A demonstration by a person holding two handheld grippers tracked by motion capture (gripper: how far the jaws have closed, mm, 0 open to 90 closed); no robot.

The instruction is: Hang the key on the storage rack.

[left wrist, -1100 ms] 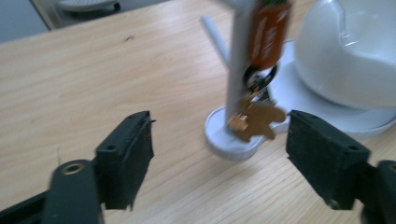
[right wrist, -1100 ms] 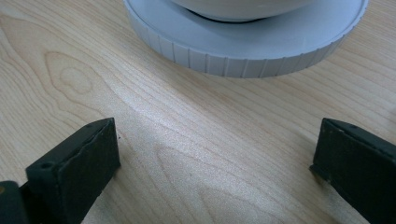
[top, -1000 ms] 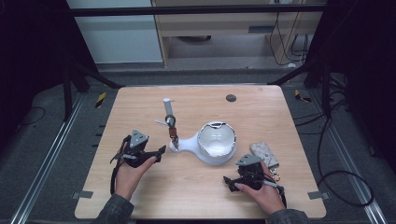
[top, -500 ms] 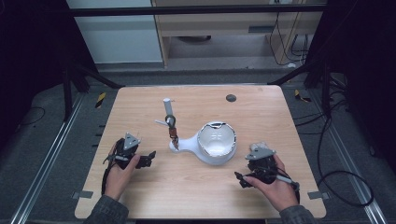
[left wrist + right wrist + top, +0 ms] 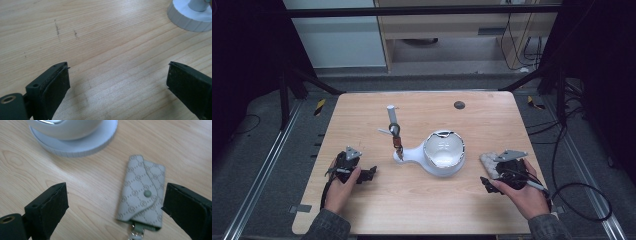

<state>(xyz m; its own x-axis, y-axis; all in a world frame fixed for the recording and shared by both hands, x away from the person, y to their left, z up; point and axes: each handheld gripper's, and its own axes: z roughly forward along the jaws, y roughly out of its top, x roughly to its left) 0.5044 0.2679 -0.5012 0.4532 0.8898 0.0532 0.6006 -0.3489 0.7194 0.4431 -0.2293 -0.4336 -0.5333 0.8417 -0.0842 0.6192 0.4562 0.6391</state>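
A white bowl-shaped stand (image 5: 443,155) sits mid-table, its arm reaching left to a small base with an upright rod (image 5: 391,114) that carries a brown strap (image 5: 397,142). A grey patterned key pouch (image 5: 488,162) lies to the right of the bowl. My right gripper (image 5: 488,176) hovers over it. The pouch (image 5: 142,192) lies flat on the wood between the wide jaws (image 5: 116,186), untouched; these jaws have just been closing a little. My left gripper (image 5: 368,173) is low at the front left. Its jaws (image 5: 117,66) have just been opening, with bare table between them.
The stand's round white base (image 5: 75,142) lies just ahead of the right gripper, and its small base (image 5: 190,17) lies ahead of the left one. A small dark disc (image 5: 459,105) sits near the far edge. Dark floor and cables surround the table (image 5: 422,210).
The right hand has lifted and moved right, over the key pouch. The left hand has sunk and drawn back toward the front left. The stand and pouch have not moved.
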